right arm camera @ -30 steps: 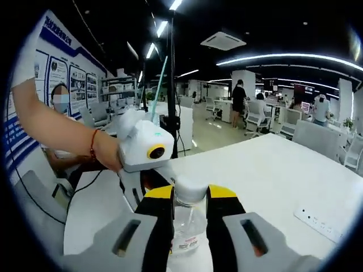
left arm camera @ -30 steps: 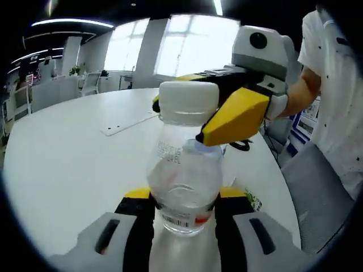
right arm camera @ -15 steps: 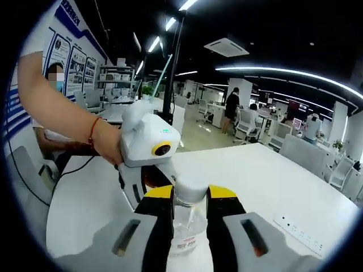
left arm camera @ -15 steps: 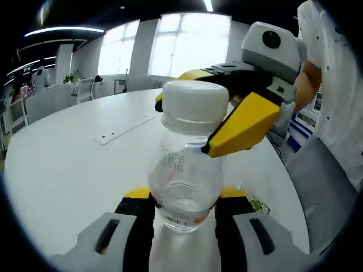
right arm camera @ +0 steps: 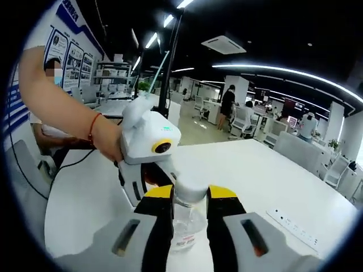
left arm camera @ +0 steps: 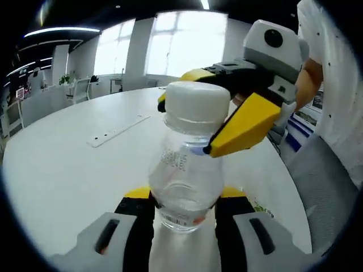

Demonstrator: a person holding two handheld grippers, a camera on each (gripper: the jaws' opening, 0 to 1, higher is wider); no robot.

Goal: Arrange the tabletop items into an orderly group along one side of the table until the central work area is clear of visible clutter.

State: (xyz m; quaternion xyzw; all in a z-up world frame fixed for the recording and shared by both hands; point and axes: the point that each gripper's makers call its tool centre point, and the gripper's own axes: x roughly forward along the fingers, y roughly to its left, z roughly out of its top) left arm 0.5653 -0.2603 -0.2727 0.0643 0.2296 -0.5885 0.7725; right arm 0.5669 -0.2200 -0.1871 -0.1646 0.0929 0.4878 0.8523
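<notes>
One clear bottle (left arm camera: 186,170) with a white cap (left arm camera: 194,105) is standing upright between the two grippers, lifted above the white table (left arm camera: 62,170). The left gripper (left arm camera: 186,212) is pinching the bottle's lower body between its two yellow-tipped jaws, just at the label band. The right gripper (left arm camera: 227,113) is coming in from the right of the left gripper view, its two yellow jaws closing on the neck just under the cap — one jaw is passing behind the cap, the other is lying in front and to the right.

In the right gripper view, the bottle (right arm camera: 184,218) is sitting between the right gripper's (right arm camera: 189,207) jaws, which are pressing on either side of it below the cap (right arm camera: 190,190). The left gripper (right arm camera: 142,181) is showing behind it, held by a hand (right arm camera: 108,141) with a red cord at the wrist.

One white power strip (left arm camera: 116,130) is lying flat on the table, well apart from the bottle; it is also showing at the far right (right arm camera: 298,226). One grey chair (left arm camera: 317,187) is standing beside the table edge.
</notes>
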